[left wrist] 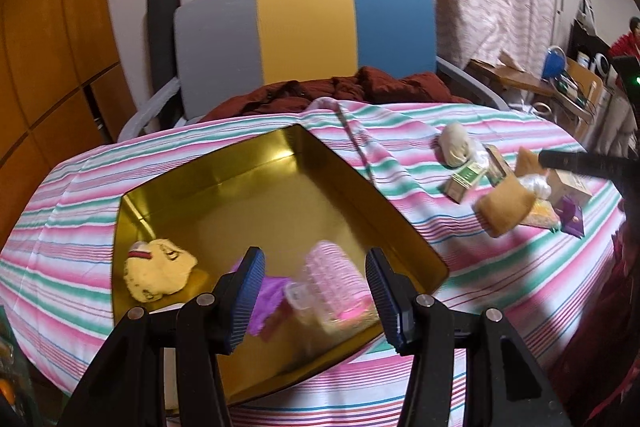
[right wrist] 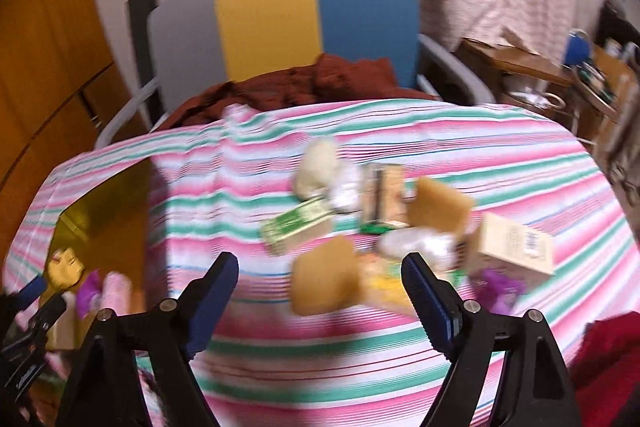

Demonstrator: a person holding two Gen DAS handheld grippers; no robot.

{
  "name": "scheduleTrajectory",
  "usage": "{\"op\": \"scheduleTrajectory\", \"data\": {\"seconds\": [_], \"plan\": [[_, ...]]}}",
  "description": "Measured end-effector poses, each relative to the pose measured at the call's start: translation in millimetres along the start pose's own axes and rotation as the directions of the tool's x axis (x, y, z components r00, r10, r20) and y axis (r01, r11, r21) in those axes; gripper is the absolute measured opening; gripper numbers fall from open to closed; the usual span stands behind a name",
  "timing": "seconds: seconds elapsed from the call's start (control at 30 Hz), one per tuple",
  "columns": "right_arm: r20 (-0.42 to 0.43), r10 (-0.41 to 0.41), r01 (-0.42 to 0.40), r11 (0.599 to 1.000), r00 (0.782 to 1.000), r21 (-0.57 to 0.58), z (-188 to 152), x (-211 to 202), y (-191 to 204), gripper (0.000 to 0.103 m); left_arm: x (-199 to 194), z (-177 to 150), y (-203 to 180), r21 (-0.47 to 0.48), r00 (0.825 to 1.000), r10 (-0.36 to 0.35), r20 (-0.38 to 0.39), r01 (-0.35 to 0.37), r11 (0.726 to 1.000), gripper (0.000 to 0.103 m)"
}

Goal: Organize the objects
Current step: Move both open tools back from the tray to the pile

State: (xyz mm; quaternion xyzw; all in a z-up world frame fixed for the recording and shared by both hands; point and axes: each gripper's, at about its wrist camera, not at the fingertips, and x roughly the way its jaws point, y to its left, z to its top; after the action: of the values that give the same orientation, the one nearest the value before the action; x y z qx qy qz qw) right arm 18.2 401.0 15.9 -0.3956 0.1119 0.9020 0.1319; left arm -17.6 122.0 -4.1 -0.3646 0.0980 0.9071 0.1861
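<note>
My left gripper (left wrist: 316,291) hangs with its fingers spread wide and nothing between them, over the near side of the gold tin (left wrist: 208,171). Straight beyond the fingertips, inside the tin, lies one pink ribbed roller (left wrist: 334,275), blurred; beside it one purple item (left wrist: 266,297), and toward the tin's left wall one yellow plush toy (left wrist: 158,275). That makes three things in the tin, which sits on the left half of the striped table (left wrist: 400,131).

My right gripper (right wrist: 320,291) is also spread apart and empty, poised above the table's near edge. Between and just past its fingertips lies one of two tan sponges (right wrist: 324,277); the other (right wrist: 440,205) is farther back. Around them is the loose pile on the table's right half: one green-printed box (right wrist: 298,223), one cream box (right wrist: 516,245), one cream yarn ball (right wrist: 316,169) at the far end, and one purple packet (right wrist: 500,285) near the right edge. Smaller pieces blur together, so I cannot count them.

Beyond the far edge stands one chair (left wrist: 304,27) with a maroon cloth (left wrist: 360,87) on it.
</note>
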Motion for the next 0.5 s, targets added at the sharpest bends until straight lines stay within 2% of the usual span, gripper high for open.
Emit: {"op": "scheduleTrajectory", "data": {"seconds": [0.13,0.27,0.4,0.5], "plan": [[0.009,-0.040,0.039,0.994,0.999,0.103,5,2,-45,0.088,7,4,-18,0.037,0.999,-0.034,-0.015,0.034,0.999,0.053],[0.030,-0.062,0.052,0.965,0.998,0.256,1,4,-92,0.088,12,9,-38,0.068,0.996,-0.090,-0.028,0.092,0.993,0.053],[0.019,-0.023,0.013,0.903,1.000,0.429,-10,13,-129,0.090,19,15,-62,0.107,0.987,-0.156,-0.047,0.160,0.981,0.053],[0.032,-0.005,-0.012,0.861,0.999,0.508,-14,12,-145,0.092,25,18,-84,0.136,0.979,-0.195,-0.066,0.202,0.970,0.053]]}}
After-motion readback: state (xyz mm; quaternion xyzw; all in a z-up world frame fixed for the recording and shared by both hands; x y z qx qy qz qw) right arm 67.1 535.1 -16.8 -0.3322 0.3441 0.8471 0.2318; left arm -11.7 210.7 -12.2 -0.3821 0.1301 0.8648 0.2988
